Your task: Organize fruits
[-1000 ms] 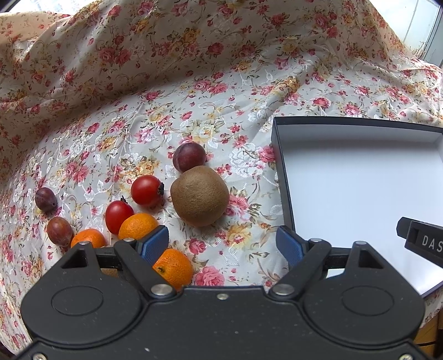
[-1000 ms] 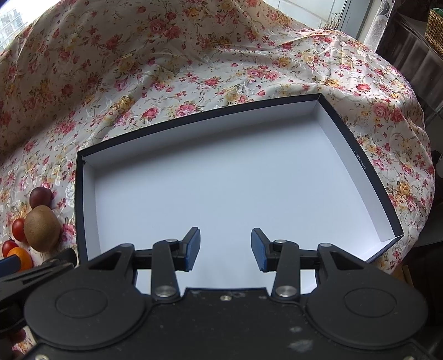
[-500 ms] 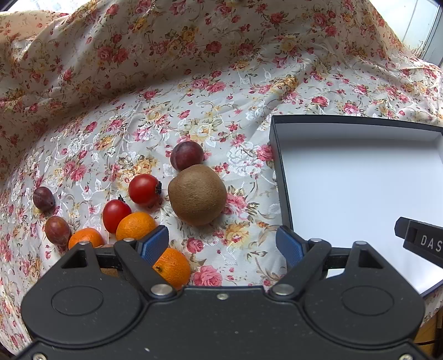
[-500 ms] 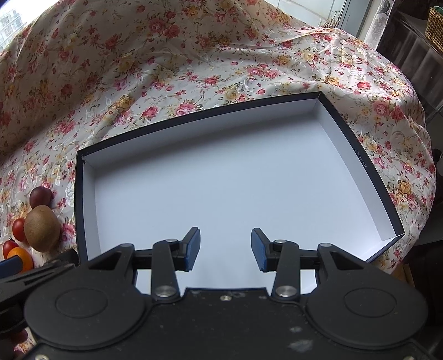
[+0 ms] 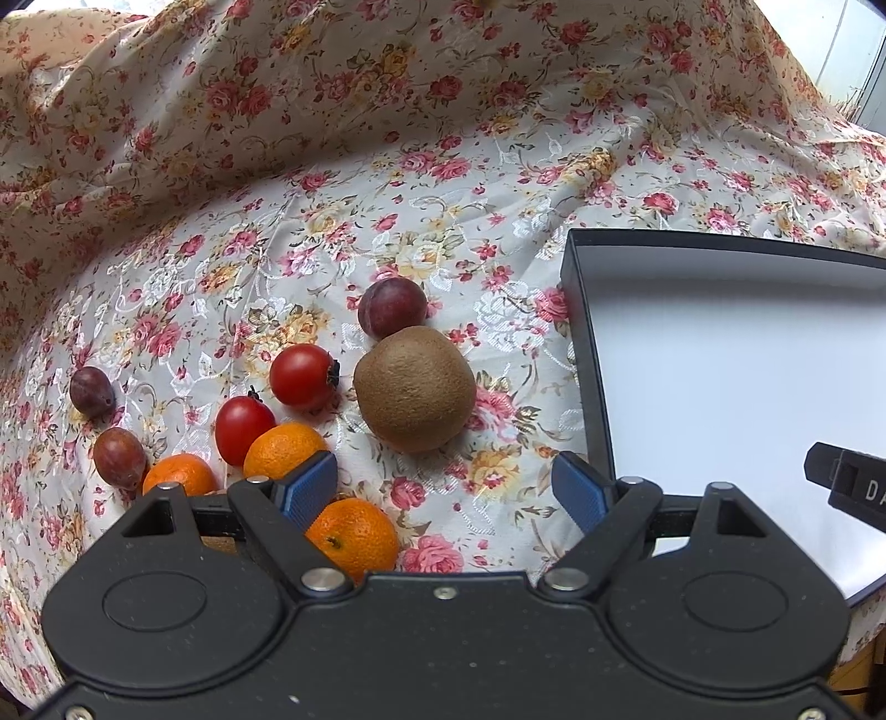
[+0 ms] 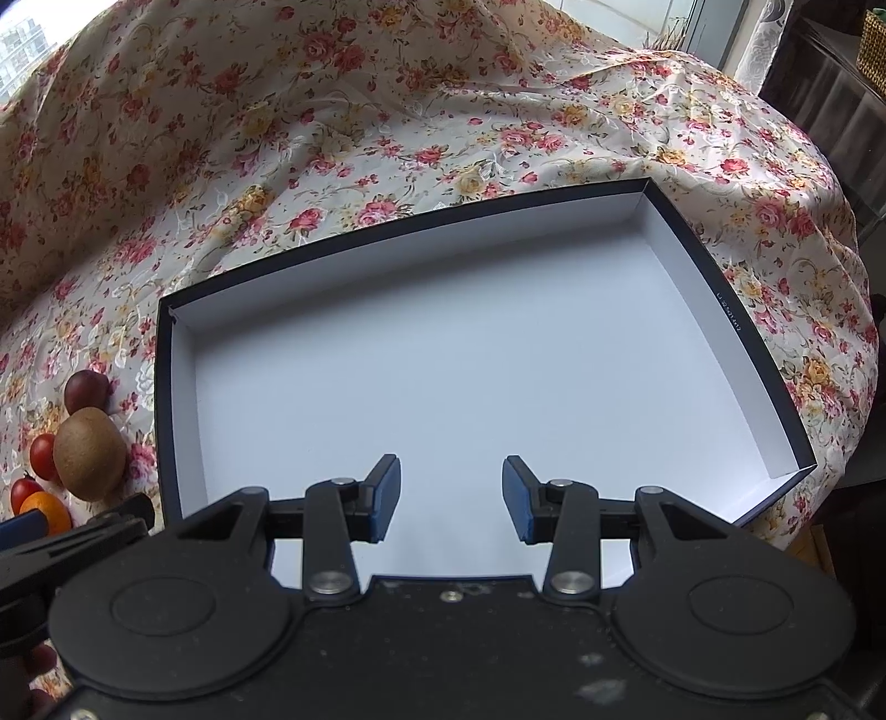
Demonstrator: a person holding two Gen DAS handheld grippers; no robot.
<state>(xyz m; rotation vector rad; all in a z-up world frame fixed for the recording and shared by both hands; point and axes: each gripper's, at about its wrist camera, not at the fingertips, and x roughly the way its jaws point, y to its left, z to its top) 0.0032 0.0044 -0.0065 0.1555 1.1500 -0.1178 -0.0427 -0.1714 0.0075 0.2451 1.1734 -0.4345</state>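
Observation:
On the floral cloth lie a brown kiwi (image 5: 415, 387), a dark plum (image 5: 392, 308) just behind it, two red tomatoes (image 5: 302, 376) (image 5: 242, 429), three oranges (image 5: 285, 450) (image 5: 354, 536) (image 5: 178, 475) and two small plums (image 5: 91, 391) (image 5: 119, 457) at the left. My left gripper (image 5: 446, 490) hovers open over the cloth in front of the kiwi, with nothing between its blue pads. To the right sits a shallow dark box with a white inside (image 6: 736, 332). My right gripper (image 6: 449, 498) hangs open above the box floor, holding nothing. The kiwi (image 6: 88, 453) also shows at that view's left edge.
The floral cloth (image 5: 443, 138) rises in folds behind the fruit and box. The right gripper's body (image 5: 853, 484) pokes into the left wrist view over the box. Dark furniture (image 6: 819, 94) and a woven basket (image 6: 875, 44) stand beyond the table's right side.

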